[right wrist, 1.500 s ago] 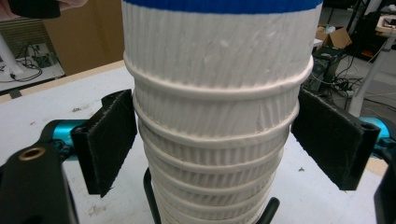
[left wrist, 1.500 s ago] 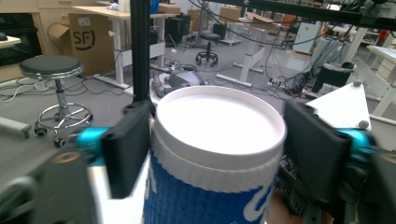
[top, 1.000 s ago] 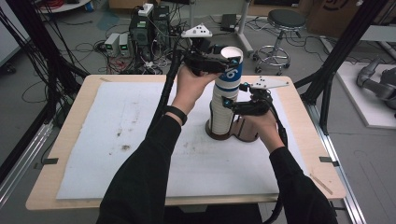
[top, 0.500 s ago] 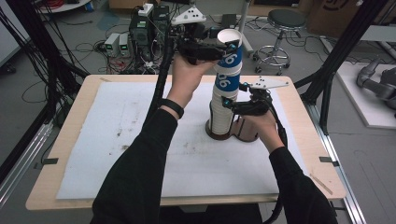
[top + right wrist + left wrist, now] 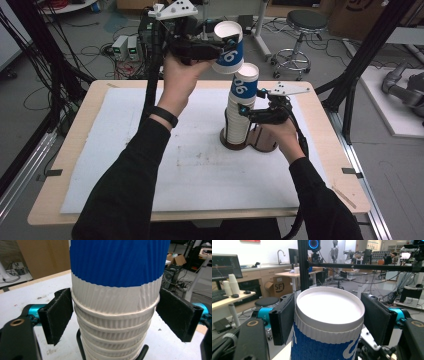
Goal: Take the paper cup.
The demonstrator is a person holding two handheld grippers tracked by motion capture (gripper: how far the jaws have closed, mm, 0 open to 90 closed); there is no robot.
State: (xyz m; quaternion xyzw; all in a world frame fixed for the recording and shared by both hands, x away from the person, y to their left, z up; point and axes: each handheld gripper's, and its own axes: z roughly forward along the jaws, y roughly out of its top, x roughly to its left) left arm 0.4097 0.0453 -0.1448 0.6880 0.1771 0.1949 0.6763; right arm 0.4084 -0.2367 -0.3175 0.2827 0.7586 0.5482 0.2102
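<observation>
My left gripper (image 5: 223, 49) is shut on a blue-and-white paper cup (image 5: 231, 54), held tilted in the air above and to the left of the stack. In the left gripper view the black pads (image 5: 283, 320) press both sides of that cup (image 5: 329, 307) just below its rim. A tall stack of ribbed paper cups (image 5: 241, 107) stands in a brown holder (image 5: 264, 144) on the white mat. My right gripper (image 5: 248, 113) is shut on the stack at mid height. Its pads (image 5: 58, 317) touch the stack (image 5: 115, 302) on both sides.
The white mat (image 5: 150, 150) covers most of the wooden table (image 5: 75, 165). A black frame post (image 5: 360, 65) rises at the right edge. A stool (image 5: 305, 22) and boxes with cables (image 5: 125, 47) sit on the floor behind the table.
The left gripper has lifted the top cup up off the stack and carried it back and to the left, now tilted and free of the stack. The right gripper has stayed on the stack.
</observation>
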